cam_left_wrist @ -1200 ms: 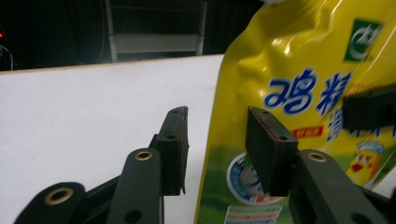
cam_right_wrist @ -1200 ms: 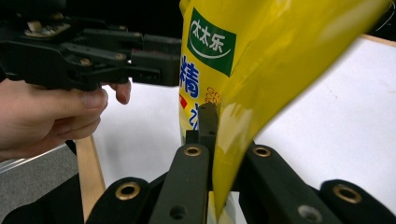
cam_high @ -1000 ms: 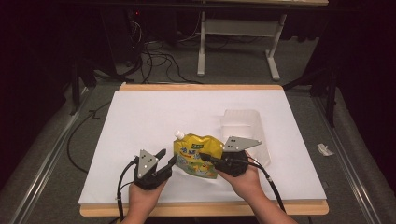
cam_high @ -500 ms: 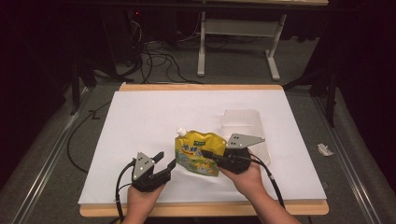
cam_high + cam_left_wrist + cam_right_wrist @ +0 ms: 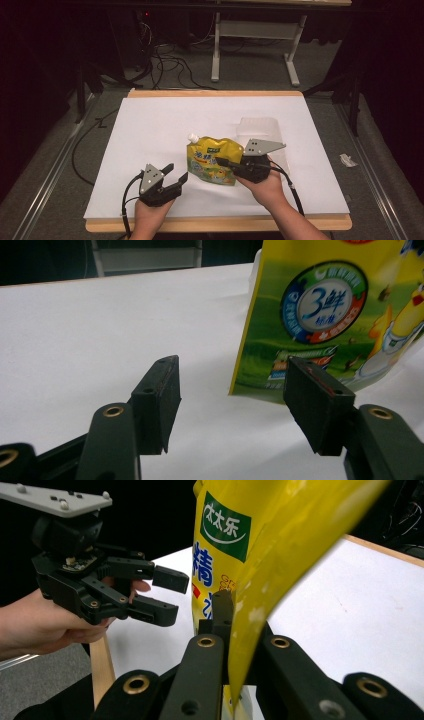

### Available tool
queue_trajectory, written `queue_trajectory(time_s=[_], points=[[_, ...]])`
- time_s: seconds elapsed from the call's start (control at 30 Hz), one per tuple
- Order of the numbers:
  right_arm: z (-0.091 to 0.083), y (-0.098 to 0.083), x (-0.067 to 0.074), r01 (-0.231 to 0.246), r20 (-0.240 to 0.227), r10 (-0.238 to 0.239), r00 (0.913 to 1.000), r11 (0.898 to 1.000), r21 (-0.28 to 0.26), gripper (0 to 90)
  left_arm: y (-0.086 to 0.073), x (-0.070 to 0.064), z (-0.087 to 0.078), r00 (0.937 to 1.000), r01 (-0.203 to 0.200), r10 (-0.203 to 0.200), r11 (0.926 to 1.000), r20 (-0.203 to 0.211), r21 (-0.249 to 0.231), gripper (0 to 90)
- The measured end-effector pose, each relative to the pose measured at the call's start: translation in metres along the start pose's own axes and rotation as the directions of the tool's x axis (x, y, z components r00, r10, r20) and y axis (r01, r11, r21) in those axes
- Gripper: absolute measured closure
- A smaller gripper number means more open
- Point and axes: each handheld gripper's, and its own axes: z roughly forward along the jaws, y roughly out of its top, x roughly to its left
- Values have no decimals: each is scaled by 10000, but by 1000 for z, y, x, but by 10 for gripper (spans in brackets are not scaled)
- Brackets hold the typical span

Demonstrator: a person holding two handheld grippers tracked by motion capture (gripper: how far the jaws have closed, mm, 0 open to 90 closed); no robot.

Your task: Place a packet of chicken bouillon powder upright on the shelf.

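A yellow spouted pouch (image 5: 212,161) with a white cap stands tilted on the white table sheet (image 5: 150,130). My right gripper (image 5: 222,162) is shut on the pouch's right edge. In the right gripper view its jaws (image 5: 227,625) pinch the yellow film of the pouch (image 5: 260,555). My left gripper (image 5: 177,171) sits just left of the pouch and apart from it. Its jaws have just been opening and now stand open with nothing between them. In the left gripper view the left gripper (image 5: 227,390) is open, with the pouch (image 5: 325,315) a short way beyond the right jaw. The open left gripper (image 5: 172,597) also appears in the right gripper view.
A clear plastic container (image 5: 260,131) lies on the sheet behind the right gripper. The table's wooden front edge (image 5: 215,224) runs just under both hands. A scrap of paper (image 5: 346,160) lies on the floor at the right. Cables and a desk frame stand beyond the table.
The left gripper's jaws have opened wider and drawn back a little from the pouch's left edge. The right gripper has kept its hold and barely moved.
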Motion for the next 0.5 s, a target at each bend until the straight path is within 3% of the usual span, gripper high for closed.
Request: queue_trajectory(time_s=[0.5], points=[[-21,16,-12,-102,64,104,9999,9993,-363,900,1,1,-2,10000,53,-53,9999,74,-103,406]])
